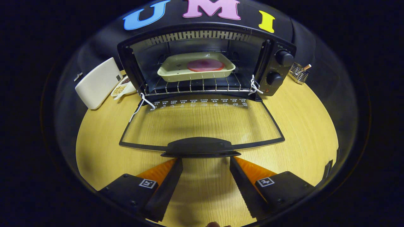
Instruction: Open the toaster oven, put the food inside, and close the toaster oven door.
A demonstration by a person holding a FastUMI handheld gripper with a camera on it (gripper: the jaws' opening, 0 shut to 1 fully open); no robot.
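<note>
Tool [205,159] sitting low centre, fingers apart, empty; door handle [200,147] lying crosswise just ahead, tray [176,67] already resting inside oven [277,66].

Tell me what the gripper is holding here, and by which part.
Nothing is held. The gripper is open, its fingers spread just short of the door handle of the toaster oven, not pressing on it.
</note>
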